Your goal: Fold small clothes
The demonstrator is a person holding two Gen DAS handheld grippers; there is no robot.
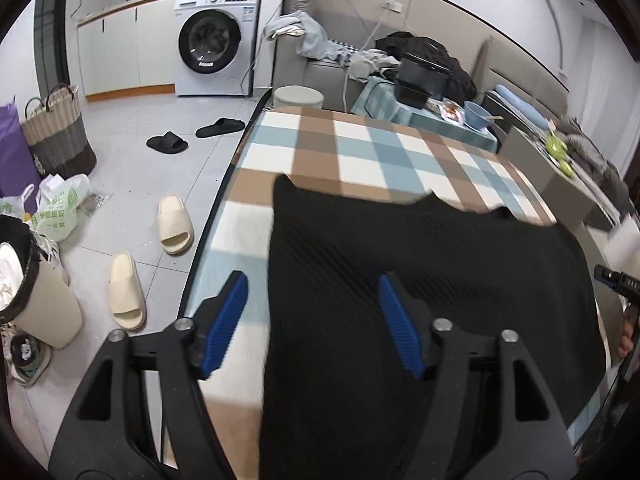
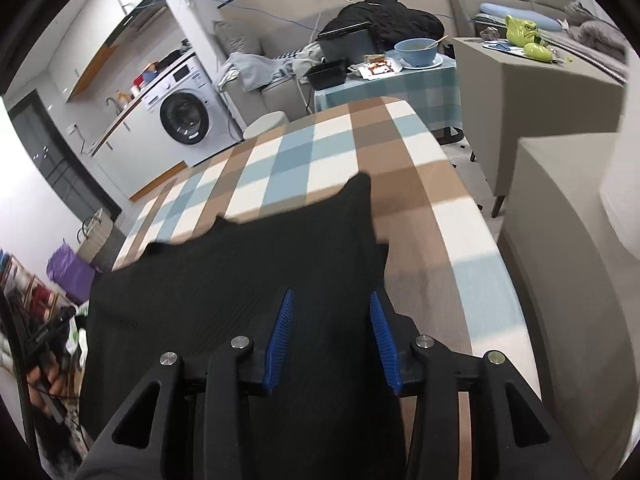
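A black ribbed garment (image 1: 420, 272) lies spread on the checked blanket (image 1: 360, 148) of the table; it also shows in the right wrist view (image 2: 248, 272). My left gripper (image 1: 312, 292) is open, its blue pads straddling the garment's left edge near the front. My right gripper (image 2: 330, 304) is open, its pads over the garment's right edge, on the checked blanket (image 2: 320, 148). The right gripper's body shows at the far right of the left wrist view (image 1: 616, 284). The garment's near part is hidden under both grippers.
Cream slippers (image 1: 152, 252) and black slippers (image 1: 192, 136) lie on the floor left of the table, with a bin (image 1: 36, 300) and basket (image 1: 56, 132). A side table with a blue bowl (image 2: 416, 50) stands beyond. A grey cabinet (image 2: 560, 100) stands right.
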